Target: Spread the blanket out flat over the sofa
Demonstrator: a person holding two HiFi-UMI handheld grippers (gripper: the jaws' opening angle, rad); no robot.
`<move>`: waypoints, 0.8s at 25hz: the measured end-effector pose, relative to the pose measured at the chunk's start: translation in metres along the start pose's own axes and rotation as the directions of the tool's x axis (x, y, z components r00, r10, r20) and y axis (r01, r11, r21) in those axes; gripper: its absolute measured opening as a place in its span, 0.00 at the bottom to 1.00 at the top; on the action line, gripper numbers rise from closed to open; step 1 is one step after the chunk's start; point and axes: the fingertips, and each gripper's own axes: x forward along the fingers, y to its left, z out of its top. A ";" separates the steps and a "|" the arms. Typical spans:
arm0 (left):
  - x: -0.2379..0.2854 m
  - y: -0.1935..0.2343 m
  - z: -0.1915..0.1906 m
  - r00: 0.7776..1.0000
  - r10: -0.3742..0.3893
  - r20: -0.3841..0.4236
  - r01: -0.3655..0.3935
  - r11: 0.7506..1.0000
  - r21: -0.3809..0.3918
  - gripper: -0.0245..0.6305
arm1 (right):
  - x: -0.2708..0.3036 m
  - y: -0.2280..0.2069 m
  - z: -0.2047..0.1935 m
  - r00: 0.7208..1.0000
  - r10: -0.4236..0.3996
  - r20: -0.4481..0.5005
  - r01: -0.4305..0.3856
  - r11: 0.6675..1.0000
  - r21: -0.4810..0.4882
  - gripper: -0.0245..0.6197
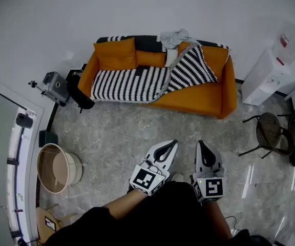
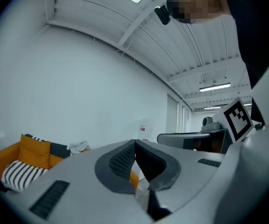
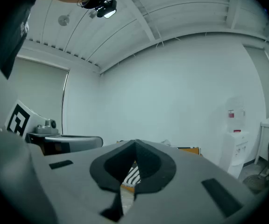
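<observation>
Left tongs (image 1: 172,144), right tongs (image 1: 201,144), blanket (image 1: 132,83) well ahead

No words or numbers can be read anywhere. The marker cube (image 1: 148,179) on the left gripper (image 1: 173,143) and the one on the right gripper (image 1: 200,144) bear black-and-white square patterns, not letters. Far ahead and right of the right gripper, the water dispenser (image 1: 266,73) carries red labels (image 1: 284,41) too small to read
</observation>
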 end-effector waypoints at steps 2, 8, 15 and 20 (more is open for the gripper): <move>0.012 -0.004 0.001 1.000 0.018 0.007 -0.018 1.000 0.012 0.06 | 0.000 -0.013 -0.006 1.000 -0.009 -0.002 0.009 1.000 -0.010 0.09; 0.038 -0.009 -0.010 0.998 0.059 0.013 -0.059 0.998 0.018 0.06 | 0.000 -0.049 -0.027 0.999 -0.031 -0.018 0.032 0.999 0.032 0.10; 0.069 0.032 -0.019 0.997 0.083 0.007 -0.083 0.996 0.012 0.06 | 0.015 -0.084 -0.037 0.998 -0.056 -0.002 0.056 0.990 0.130 0.10; 0.115 0.078 -0.028 0.997 0.071 -0.007 -0.071 0.997 -0.005 0.06 | 0.055 -0.107 -0.046 0.996 -0.076 -0.050 0.081 0.991 0.104 0.10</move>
